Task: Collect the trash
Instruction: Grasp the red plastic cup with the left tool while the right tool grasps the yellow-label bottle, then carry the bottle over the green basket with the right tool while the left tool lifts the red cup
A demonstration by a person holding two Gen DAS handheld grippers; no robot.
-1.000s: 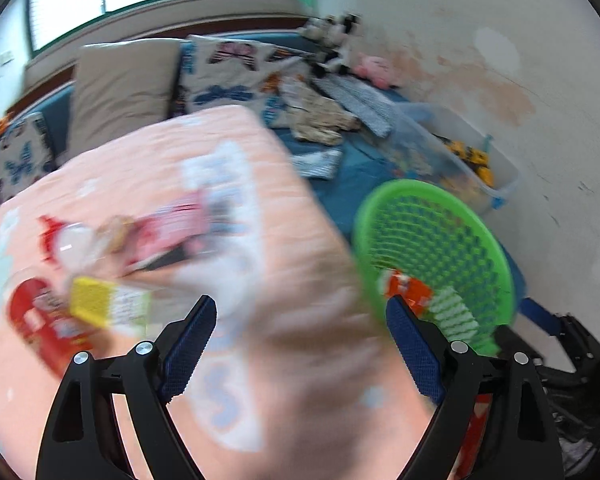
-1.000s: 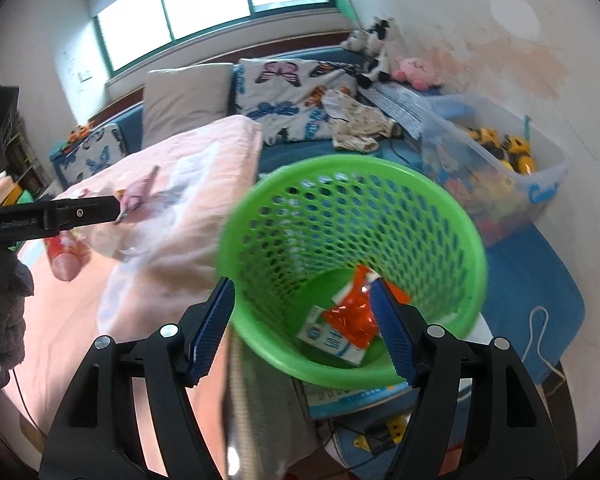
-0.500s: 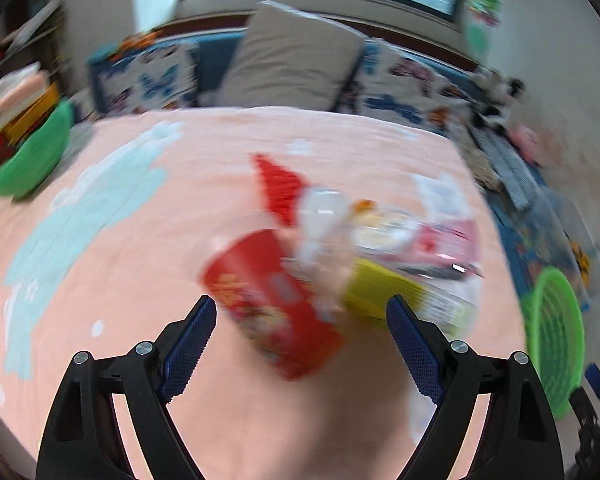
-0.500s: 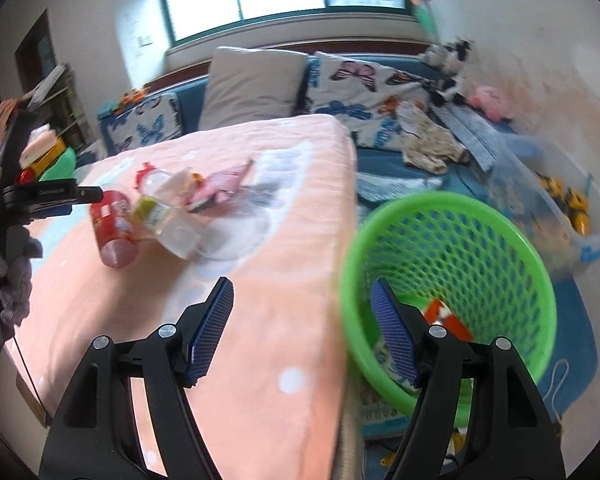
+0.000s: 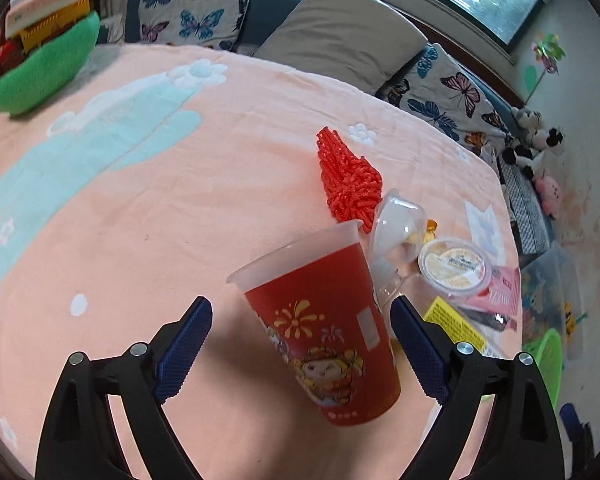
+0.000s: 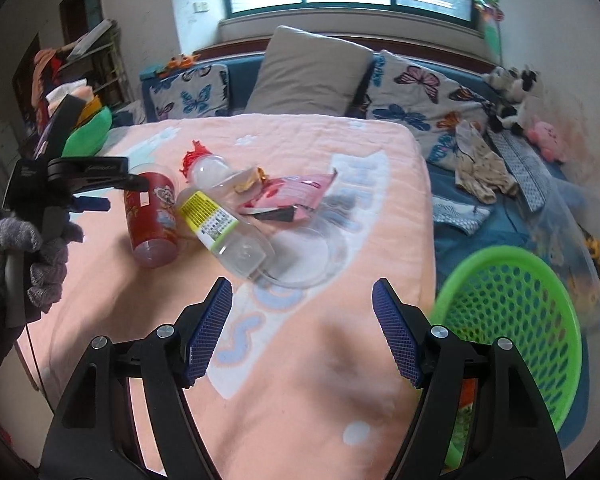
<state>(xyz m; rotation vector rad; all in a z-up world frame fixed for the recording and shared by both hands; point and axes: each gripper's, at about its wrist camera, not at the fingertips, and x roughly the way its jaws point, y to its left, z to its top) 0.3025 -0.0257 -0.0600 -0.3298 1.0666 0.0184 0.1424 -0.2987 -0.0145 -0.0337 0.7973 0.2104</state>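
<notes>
A red printed cup [image 5: 324, 332] lies on its side on the pink blanket [image 5: 140, 208]. My left gripper [image 5: 298, 308] straddles it; its jaws are opening and the pads stand clear of the cup's sides. Beside the cup lie a red mesh net [image 5: 348, 180], a clear dome lid [image 5: 396, 224], a sealed yellow tub [image 5: 454, 266], a clear bottle [image 6: 224, 228] with a yellow label and a pink wrapper [image 6: 296, 194]. My right gripper [image 6: 302, 286] hangs open and empty over the blanket, short of the pile. The green basket [image 6: 512, 320] stands off the bed's right edge.
A gloved hand [image 6: 32, 248] holds the left gripper [image 6: 120, 194] by the red cup [image 6: 150, 216]. Pillows [image 6: 308, 72] line the bed's head. A green cushion [image 5: 44, 68] bearing stacked items sits at the far left. Clothes [image 6: 480, 164], plush toys [image 6: 512, 80] and a clear toy bin [image 6: 580, 232] lie to the right.
The left gripper swung away from the basket to the trash pile and came down around the red cup. The right gripper moved from above the basket leftward over the bed.
</notes>
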